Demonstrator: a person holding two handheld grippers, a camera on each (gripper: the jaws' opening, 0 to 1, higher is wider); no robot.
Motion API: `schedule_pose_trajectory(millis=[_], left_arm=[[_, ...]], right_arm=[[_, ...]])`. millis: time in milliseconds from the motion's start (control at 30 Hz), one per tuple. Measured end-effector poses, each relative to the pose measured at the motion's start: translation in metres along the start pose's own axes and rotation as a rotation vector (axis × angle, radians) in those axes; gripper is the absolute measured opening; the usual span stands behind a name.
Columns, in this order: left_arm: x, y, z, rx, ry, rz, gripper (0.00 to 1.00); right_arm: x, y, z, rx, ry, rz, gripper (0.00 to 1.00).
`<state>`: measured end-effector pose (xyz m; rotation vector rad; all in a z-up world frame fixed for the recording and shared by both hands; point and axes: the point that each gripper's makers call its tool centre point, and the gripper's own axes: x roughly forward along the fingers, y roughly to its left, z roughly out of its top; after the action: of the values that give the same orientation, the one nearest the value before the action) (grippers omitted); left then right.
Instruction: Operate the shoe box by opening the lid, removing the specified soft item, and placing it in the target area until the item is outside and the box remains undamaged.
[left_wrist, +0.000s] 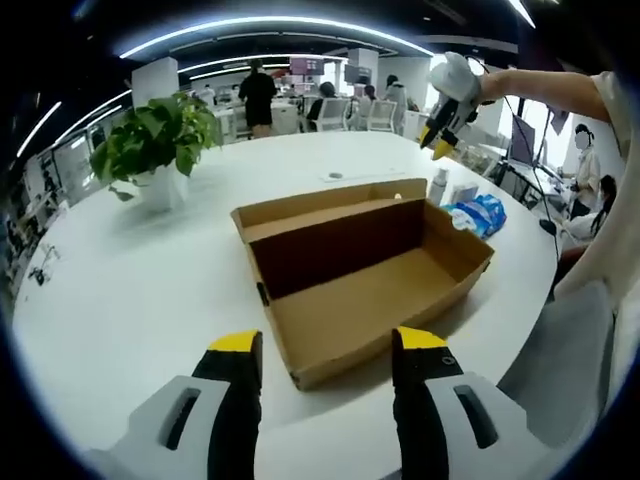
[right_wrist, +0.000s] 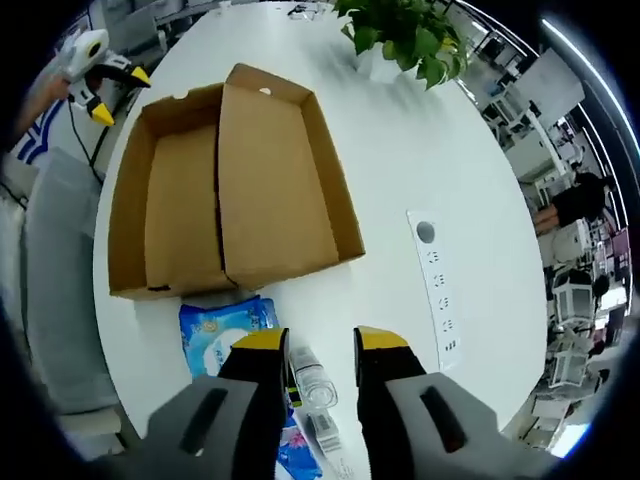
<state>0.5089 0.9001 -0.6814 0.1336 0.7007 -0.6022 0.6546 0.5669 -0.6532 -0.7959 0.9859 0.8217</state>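
Note:
The brown cardboard shoe box lies open on the white table, its lid folded back flat, and the inside looks bare. From above, the box and its lid lie side by side. A soft blue packet rests on the table just outside the box's right end, and the blue packet touches the box's short wall. My left gripper hovers open in front of the box; that left gripper holds nothing. My right gripper is open high above the packet, and the right gripper is raised in a hand.
A small clear bottle lies beside the packet; the bottle stands out behind the box's far corner. A potted plant sits at the left. A socket panel is set in the table. A person's sleeve is at the right edge.

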Motion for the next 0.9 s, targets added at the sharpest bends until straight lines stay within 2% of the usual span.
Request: schedule_pose_trajectory(millis=[167, 400, 533, 667, 900], left_arm=[[0.002, 0.005, -0.001, -0.059, -0.009, 0.02, 0.38], [0.003, 0.021, -0.003, -0.191, -0.019, 0.077, 0.25], [0.003, 0.023, -0.006, -0.214, -0.008, 0.097, 0.19], [0.005, 0.025, -0.011, -0.235, 0.014, 0.099, 0.15], [0.013, 0.029, -0.022, -0.261, 0.047, 0.112, 0.11]], right_arm=[[0.006, -0.001, 0.01, 0.122, -0.033, -0.018, 0.21], [0.015, 0.003, 0.024, 0.282, -0.108, -0.006, 0.2], [0.023, 0.0, 0.029, 0.39, -0.156, -0.011, 0.2], [0.033, -0.003, 0.027, 0.482, -0.168, -0.02, 0.2], [0.053, 0.003, 0.026, 0.539, -0.157, -0.014, 0.2]])
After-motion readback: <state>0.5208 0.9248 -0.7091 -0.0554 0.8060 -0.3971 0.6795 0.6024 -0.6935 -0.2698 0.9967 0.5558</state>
